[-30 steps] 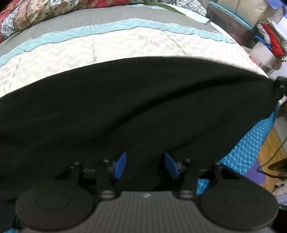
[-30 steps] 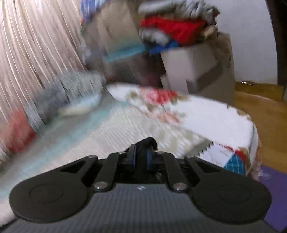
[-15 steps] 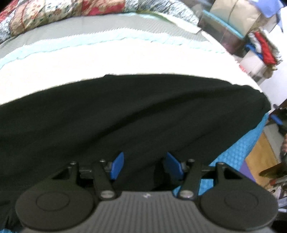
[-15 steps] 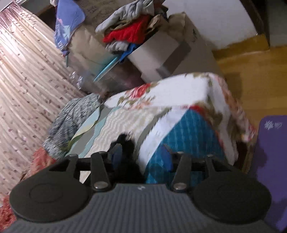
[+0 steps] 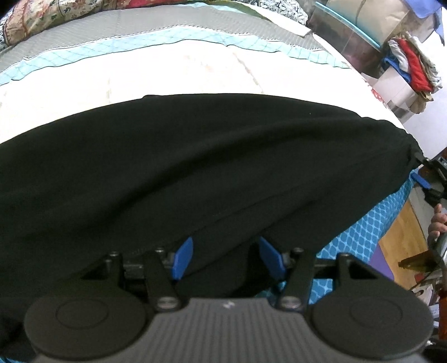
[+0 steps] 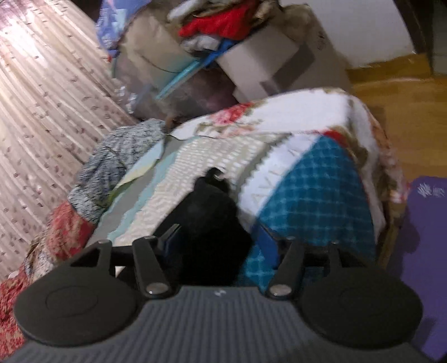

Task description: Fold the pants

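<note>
The black pants lie spread across the near part of the quilted bed, reaching its right edge. The left gripper is parted, with pants fabric between its blue pads, not pinched. The right gripper has just been opening; a pants corner lies loose between its jaws.

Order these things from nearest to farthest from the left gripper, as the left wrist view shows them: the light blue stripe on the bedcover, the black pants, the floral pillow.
1. Black pants: right at the left gripper, cloth between its fingers.
2. Light blue stripe: beyond the pants, across the bedcover.
3. Floral pillow: far edge, upper left.
</note>
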`<state>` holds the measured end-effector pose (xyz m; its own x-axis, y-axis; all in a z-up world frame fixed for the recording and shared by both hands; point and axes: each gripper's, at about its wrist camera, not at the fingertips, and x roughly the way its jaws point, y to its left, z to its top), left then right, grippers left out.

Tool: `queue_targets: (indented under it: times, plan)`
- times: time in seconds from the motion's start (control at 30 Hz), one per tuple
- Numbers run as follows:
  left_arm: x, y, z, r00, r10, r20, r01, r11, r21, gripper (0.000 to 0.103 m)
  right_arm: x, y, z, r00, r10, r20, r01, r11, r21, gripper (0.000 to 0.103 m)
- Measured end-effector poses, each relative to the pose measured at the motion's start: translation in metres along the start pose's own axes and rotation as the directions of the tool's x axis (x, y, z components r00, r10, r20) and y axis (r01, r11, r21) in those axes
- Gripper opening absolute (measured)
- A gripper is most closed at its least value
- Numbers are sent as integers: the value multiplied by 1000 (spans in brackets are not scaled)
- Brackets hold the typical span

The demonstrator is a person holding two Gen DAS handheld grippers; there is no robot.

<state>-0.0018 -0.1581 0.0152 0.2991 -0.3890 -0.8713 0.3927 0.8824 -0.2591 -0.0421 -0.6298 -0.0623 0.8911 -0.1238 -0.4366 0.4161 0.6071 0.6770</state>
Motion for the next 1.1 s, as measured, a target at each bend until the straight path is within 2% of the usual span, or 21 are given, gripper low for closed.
queue_targets:
  times: [0.03,0.1,0.13,0.2,0.23,0.27,0.33,0.43,0.5,0.57,0.63,0.7,0.73,0.77,0.9,0.97,1.03,1.1]
  plan:
    - [2,-3,1,1000,3,-1,-3,1000,1,55,6,-2,-1,1000,10,-29,-10,1000,19,62]
    - [3,-4,1,1000,8,-1,-8,1000,2,55,7,-1,0,999,-12,-45,13,1000,28,32]
    - [3,-4,1,1000,9,0,-9,1000,0,55,2,-2,4,1000,-9,-26,10,999,41,13]
    - [2,-1,-1,1000,11,1,-11,1000,-3,54,-14,-4,11,997,42,66,-47,997,69,13]
    - [2,0,-2,1000,15,1,-15,1000,-4,54,-19,-4,12,995,31,98,-37,998,53,13]
    - [3,1,-2,1000,16,-1,-16,1000,-5,54,-16,-5,9,995,5,96,-9,999,44,13]
    - [6,2,-1,1000,19,-6,-19,1000,-4,54,2,-21,-3,997,-57,43,53,995,90,13]
    - [6,-1,0,999,32,-6,-32,999,16,54,1,-32,-7,998,-11,67,1,988,155,14]
    - [3,-2,-1,1000,26,-2,-26,999,20,55,-3,-28,-5,997,1,79,-13,988,153,23]
    - [1,-3,0,1000,12,2,-12,1000,6,56,-8,-26,-1,994,9,108,-27,985,171,51]
    - [-3,-1,0,1000,-11,9,11,1000,-14,56,-8,-23,2,991,20,131,-42,985,166,53]
    - [-6,1,0,999,-29,19,30,999,-30,56,4,-13,3,998,-2,68,-7,992,125,46]
    - [-8,2,1,999,-31,25,32,999,-36,56,7,-7,3,998,-24,54,19,996,89,26]
    - [-12,3,1,999,-30,36,32,999,-42,56,6,-1,3,998,-39,55,37,999,36,14]
    - [-26,14,2,996,-40,78,47,995,-84,56,-11,32,7,991,-23,129,37,994,-104,13]
    - [-33,21,2,994,-47,99,59,991,-116,56,-21,59,6,987,-1,159,35,978,-206,13]
    - [-39,31,2,992,-52,118,69,986,-149,56,-28,92,0,984,69,165,-10,943,-334,13]
    - [-43,41,1,990,-55,132,79,980,-182,56,-32,127,-13,980,143,140,-62,882,-467,13]
